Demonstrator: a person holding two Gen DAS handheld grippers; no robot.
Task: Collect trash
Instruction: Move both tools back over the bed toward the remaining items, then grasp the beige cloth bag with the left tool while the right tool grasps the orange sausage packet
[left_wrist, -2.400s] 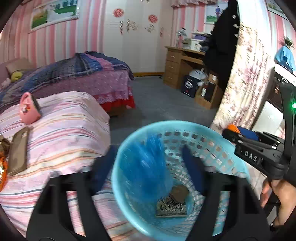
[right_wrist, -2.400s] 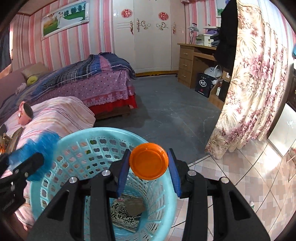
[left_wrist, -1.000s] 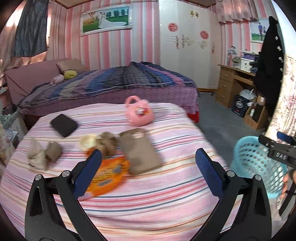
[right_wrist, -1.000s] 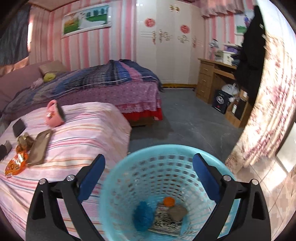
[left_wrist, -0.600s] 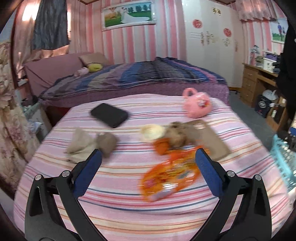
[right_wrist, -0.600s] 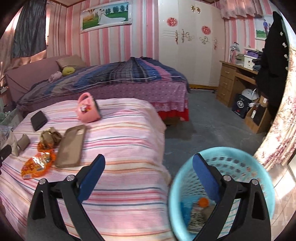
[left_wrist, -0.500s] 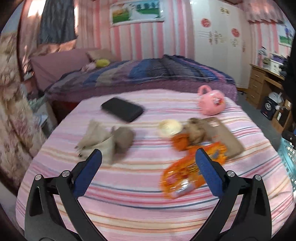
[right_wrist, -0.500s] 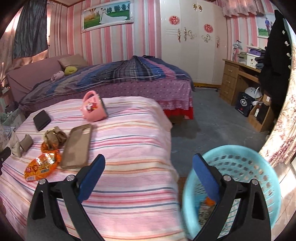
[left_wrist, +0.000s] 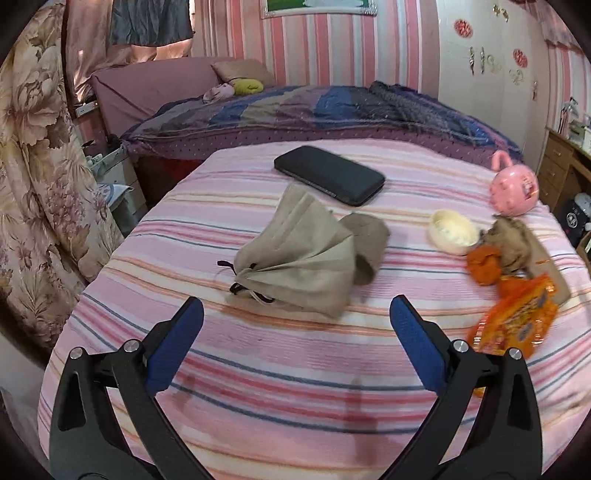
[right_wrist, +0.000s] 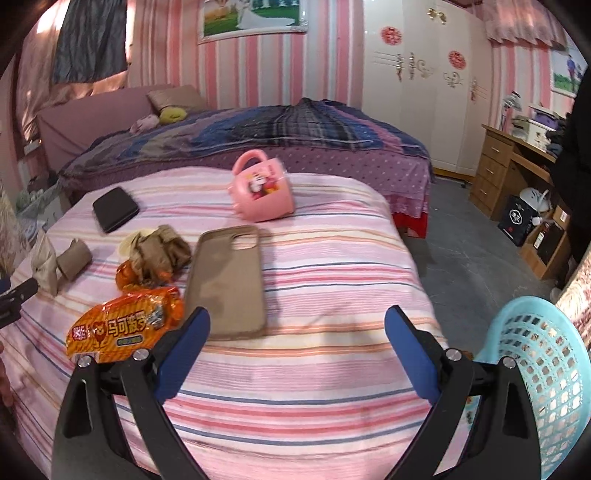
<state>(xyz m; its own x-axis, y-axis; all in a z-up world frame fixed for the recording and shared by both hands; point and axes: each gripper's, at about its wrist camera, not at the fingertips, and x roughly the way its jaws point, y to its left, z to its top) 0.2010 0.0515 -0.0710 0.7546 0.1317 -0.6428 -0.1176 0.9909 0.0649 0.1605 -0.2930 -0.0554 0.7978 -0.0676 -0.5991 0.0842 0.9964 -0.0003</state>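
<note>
Left gripper (left_wrist: 295, 328): we hover, jaws spread, over the beige pouch (left_wrist: 299, 258).
Right gripper (right_wrist: 297, 332): we gape empty beside the orange wrapper (right_wrist: 122, 325).

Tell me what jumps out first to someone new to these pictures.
The orange snack wrapper glares from the near left of the pink striped bed, beside a brown phone case. A pink cup lies tipped farther back, and a blue basket stands off the bed's right edge.
</note>
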